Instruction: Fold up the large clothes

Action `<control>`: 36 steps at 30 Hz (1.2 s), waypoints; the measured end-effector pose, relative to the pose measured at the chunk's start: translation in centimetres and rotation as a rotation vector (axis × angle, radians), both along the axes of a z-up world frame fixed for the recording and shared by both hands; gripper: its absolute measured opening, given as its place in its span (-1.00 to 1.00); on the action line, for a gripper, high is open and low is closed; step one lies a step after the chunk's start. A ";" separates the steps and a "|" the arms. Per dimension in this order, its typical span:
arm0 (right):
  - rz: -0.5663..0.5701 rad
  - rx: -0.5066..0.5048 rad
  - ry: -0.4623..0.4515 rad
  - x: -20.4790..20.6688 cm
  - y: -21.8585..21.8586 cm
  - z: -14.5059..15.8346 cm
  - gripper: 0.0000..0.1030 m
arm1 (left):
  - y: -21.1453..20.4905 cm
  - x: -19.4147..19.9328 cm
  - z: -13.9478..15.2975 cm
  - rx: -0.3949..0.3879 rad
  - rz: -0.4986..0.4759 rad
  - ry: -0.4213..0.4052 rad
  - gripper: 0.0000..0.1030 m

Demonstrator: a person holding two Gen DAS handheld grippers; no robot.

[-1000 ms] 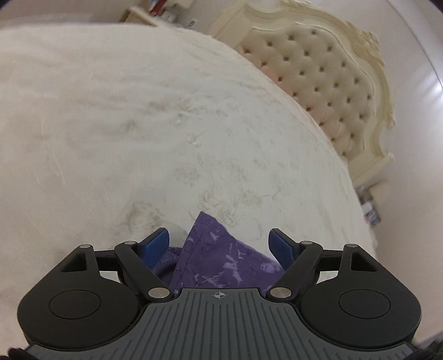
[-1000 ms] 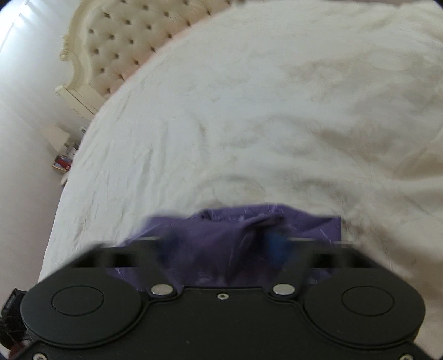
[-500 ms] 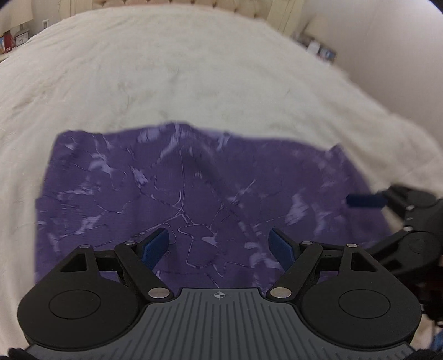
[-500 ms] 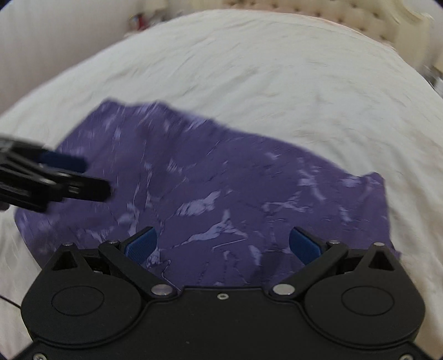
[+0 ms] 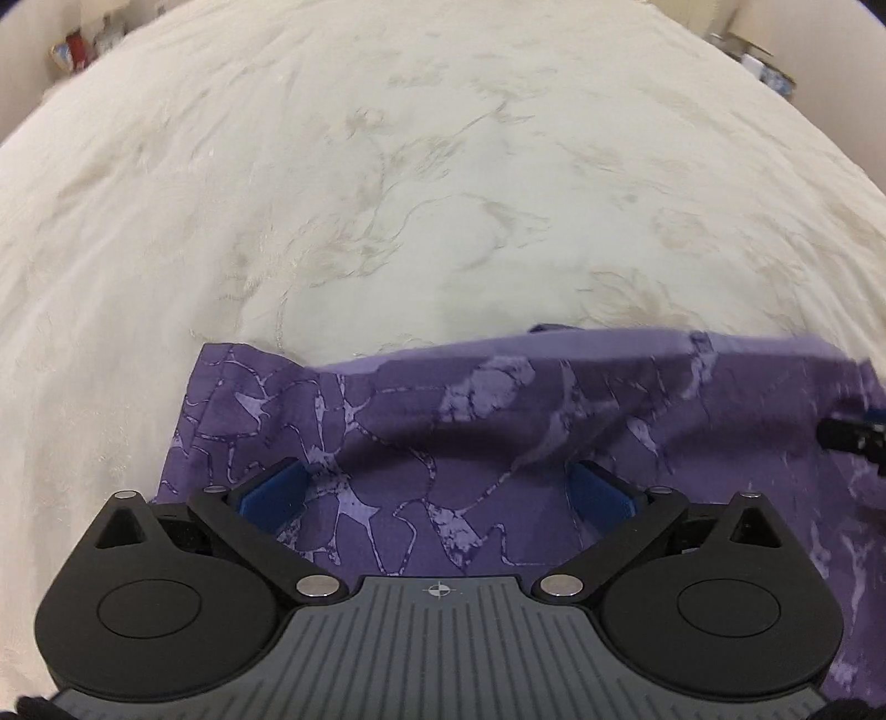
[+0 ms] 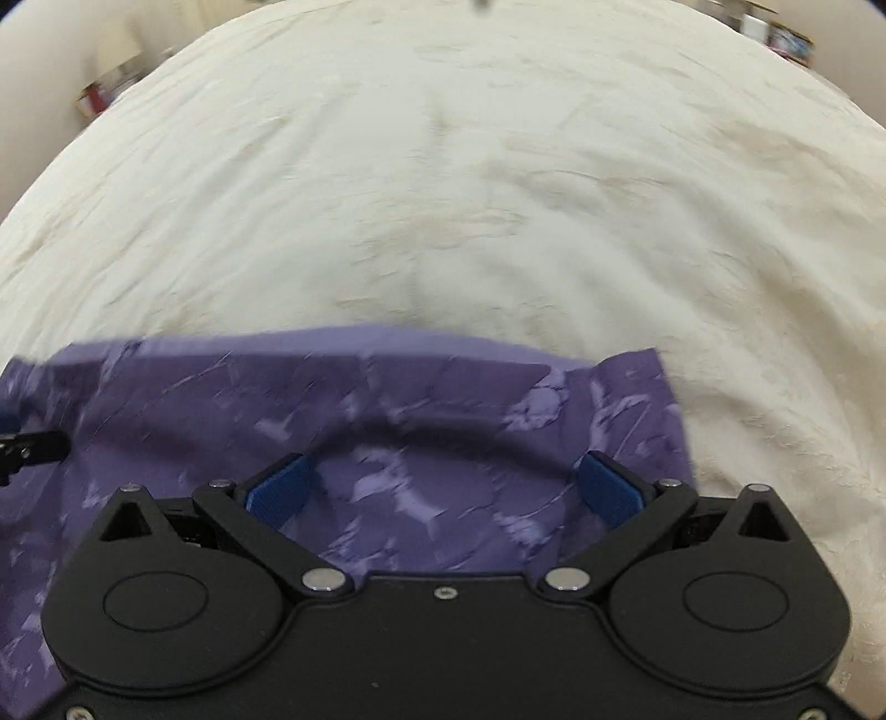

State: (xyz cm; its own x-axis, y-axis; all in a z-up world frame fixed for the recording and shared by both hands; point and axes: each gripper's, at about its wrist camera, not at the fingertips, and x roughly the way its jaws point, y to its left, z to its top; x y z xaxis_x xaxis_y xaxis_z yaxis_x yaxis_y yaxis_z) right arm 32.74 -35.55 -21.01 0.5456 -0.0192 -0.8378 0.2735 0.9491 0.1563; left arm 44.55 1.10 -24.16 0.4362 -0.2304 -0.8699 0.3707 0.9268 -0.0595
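Observation:
A purple garment with a pale marbled print (image 5: 498, 399) lies on the cream bedspread (image 5: 387, 194), its far edge folded over. My left gripper (image 5: 437, 482) hangs over its left part with the jaws opening wide. Cloth lies beneath and between the blue pads (image 5: 274, 490), which do not press on it. In the right wrist view my right gripper (image 6: 443, 482) stands open over the right part of the same garment (image 6: 443, 387), near its right corner. Each gripper shows at the edge of the other's view: the right gripper (image 5: 853, 435) and the left gripper (image 6: 27, 443).
The bedspread (image 6: 498, 194) stretches far beyond the garment. Boxes and small clutter stand past the bed's far corners (image 5: 77, 44) (image 5: 764, 61) (image 6: 786, 33).
A second ago both grippers held bunched purple cloth. Since then they have swung round and come down over the laid-out garment, and the left jaws have spread wider.

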 end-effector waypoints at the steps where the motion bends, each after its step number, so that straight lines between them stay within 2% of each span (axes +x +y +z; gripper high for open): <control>1: -0.001 0.002 0.000 0.0 0.0 -0.1 1.00 | 0.0 0.1 0.0 -0.005 0.010 0.010 1.00; 5: -0.001 0.027 -0.014 -0.4 0.0 0.2 0.99 | 0.5 0.4 0.7 -0.019 -0.007 0.044 0.99; 7: 0.009 0.044 -0.042 -1.0 -0.7 1.4 0.99 | 1.2 0.1 2.1 -0.044 -0.026 0.043 0.99; 11: 0.006 0.086 -0.136 -4.6 -1.3 4.6 0.99 | 4.7 -2.6 5.1 -0.172 -0.007 0.014 1.00; 13: -0.009 0.110 -0.153 -7.3 -1.9 5.6 0.99 | 6.9 -4.3 5.8 -0.231 0.014 0.021 0.99; 15: -0.032 0.150 -0.144 -9.9 -2.6 5.9 0.99 | 9.1 -5.9 6.0 -0.257 0.047 0.034 0.99; 21: -0.109 0.265 -0.053 -16.7 -4.4 4.2 0.99 | 14.8 -9.4 5.3 -0.266 0.185 0.086 1.00; 26: -0.193 0.393 -0.014 -19.9 -4.9 2.1 0.99 | 17.6 -10.6 2.9 -0.296 0.276 0.189 0.99; 31: -0.215 0.505 0.025 -18.8 -5.0 -0.8 1.00 | 17.2 -9.4 0.5 -0.366 0.299 0.262 1.00; 34: -0.226 0.551 -0.010 -17.2 -5.2 -1.4 1.00 | 16.1 -7.4 -0.1 -0.419 0.288 0.274 1.00; 36: -0.241 0.598 -0.025 -16.1 -5.6 -1.7 1.00 | 14.7 -5.8 -0.8 -0.405 0.255 0.289 1.00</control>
State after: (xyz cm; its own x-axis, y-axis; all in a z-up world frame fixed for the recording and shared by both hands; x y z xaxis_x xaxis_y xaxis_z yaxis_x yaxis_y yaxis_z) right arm 16.67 -41.12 -22.73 0.6034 0.3225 -0.7293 0.4578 0.6088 0.6480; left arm 38.77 15.77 -24.92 0.2789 -0.4895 -0.8262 0.0537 0.8669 -0.4955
